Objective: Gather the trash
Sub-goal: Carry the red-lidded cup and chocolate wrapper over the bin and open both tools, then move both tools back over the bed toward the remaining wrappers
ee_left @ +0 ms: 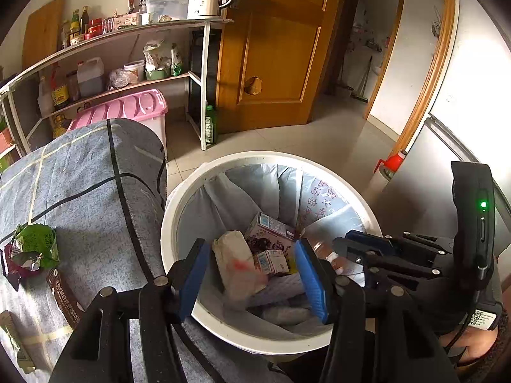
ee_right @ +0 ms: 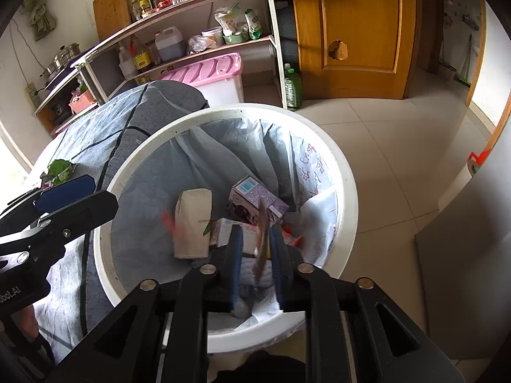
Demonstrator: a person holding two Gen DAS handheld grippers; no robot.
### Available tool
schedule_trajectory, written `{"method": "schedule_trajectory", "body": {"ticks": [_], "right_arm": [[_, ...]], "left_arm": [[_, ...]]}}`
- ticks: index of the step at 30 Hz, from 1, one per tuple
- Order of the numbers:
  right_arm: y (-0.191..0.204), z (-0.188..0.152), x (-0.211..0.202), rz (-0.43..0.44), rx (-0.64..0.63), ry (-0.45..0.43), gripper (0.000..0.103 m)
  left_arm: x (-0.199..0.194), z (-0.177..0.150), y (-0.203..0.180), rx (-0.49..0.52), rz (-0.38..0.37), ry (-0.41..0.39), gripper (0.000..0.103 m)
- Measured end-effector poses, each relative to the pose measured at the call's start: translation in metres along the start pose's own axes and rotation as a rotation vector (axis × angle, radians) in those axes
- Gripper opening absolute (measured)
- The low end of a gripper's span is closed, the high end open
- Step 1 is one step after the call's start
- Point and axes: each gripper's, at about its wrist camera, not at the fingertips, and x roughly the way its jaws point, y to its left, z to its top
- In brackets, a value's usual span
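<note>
A white bin [ee_left: 191,198] with a pale liner stands beside the cloth-covered table [ee_left: 89,191]. It holds a purple carton [ee_left: 268,233], a beige packet [ee_left: 234,260] and other trash. My left gripper [ee_left: 252,274] is open and empty over the bin. My right gripper [ee_right: 256,249] hangs over the bin [ee_right: 345,172], jaws slightly apart, with a blurred wrapper [ee_right: 262,242] between them; whether it is gripped I cannot tell. A green crumpled wrapper [ee_left: 35,245] and a brown packet [ee_left: 64,296] lie on the table.
A shelf rack [ee_left: 127,63] with bottles and a kettle stands behind. A pink-lidded box [ee_left: 127,108], a green bottle [ee_left: 210,124] and a wooden door [ee_left: 274,48] are beyond. A fridge [ee_left: 447,175] is at right.
</note>
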Motion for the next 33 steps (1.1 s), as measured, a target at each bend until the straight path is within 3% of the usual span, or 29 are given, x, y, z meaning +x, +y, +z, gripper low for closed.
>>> {"method": "schedule_trajectory", "body": {"ticks": [3, 11, 15, 33], "right_arm": [[0.001, -0.001, -0.002, -0.002, 0.002, -0.005, 0.039], [0.011, -0.002, -0.012, -0.003, 0.002, -0.025, 0.04], [0.018, -0.002, -0.017, 0.006, -0.001, -0.039, 0.04], [0.074, -0.003, -0.036, 0.073, -0.069, -0.091, 0.04]], "left_arm": [[-0.004, 0.0, 0.001, -0.003, 0.007, -0.007, 0.063], [-0.026, -0.003, 0.014, -0.028, 0.03, -0.043, 0.063], [-0.04, -0.008, 0.019, -0.012, 0.093, -0.077, 0.063], [-0.096, -0.036, 0.063, -0.113, 0.153, -0.143, 0.063]]}}
